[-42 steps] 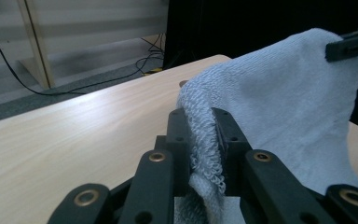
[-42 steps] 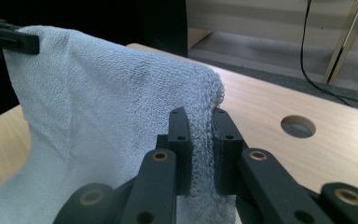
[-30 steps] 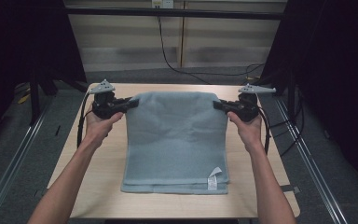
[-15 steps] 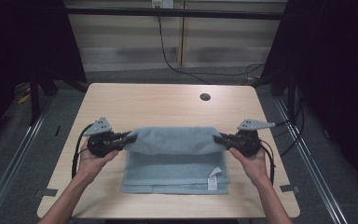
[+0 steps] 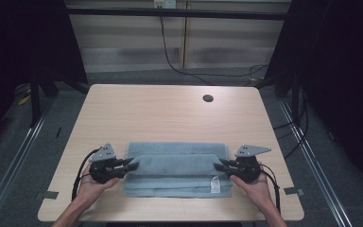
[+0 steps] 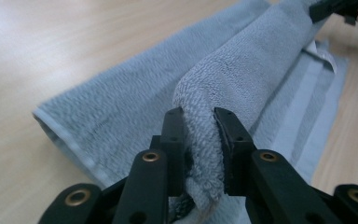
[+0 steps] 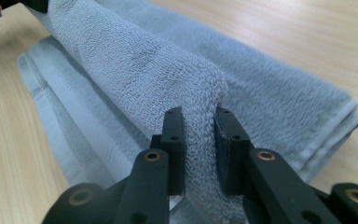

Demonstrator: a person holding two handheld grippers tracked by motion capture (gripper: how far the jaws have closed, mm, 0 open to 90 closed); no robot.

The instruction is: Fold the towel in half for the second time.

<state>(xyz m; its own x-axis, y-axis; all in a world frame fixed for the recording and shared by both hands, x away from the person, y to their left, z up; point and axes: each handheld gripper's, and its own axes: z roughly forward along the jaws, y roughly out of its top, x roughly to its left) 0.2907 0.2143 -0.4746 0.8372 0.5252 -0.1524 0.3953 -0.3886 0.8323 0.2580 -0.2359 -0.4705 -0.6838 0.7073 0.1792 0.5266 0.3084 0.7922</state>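
A light blue towel (image 5: 177, 168) lies folded near the table's front edge, with a white label (image 5: 214, 184) at its front right. My left gripper (image 5: 132, 165) holds the left end of the top fold; in the left gripper view its jaws (image 6: 199, 114) still pinch the towel (image 6: 242, 70), though they have just been opening. My right gripper (image 5: 217, 165) holds the right end the same way, and its jaws (image 7: 199, 114) have also just been opening with the towel (image 7: 135, 60) between them. The top fold sags low over the layers beneath.
The wooden table (image 5: 170, 113) stretches bare behind the towel, with a round cable hole (image 5: 208, 98) at the back right. Dark curtains stand at both sides. Cables trail from both grippers over the front edge.
Both grippers came toward the front edge and down, bringing the towel's far edge over onto its near half. The towel now lies folded into a narrower strip.
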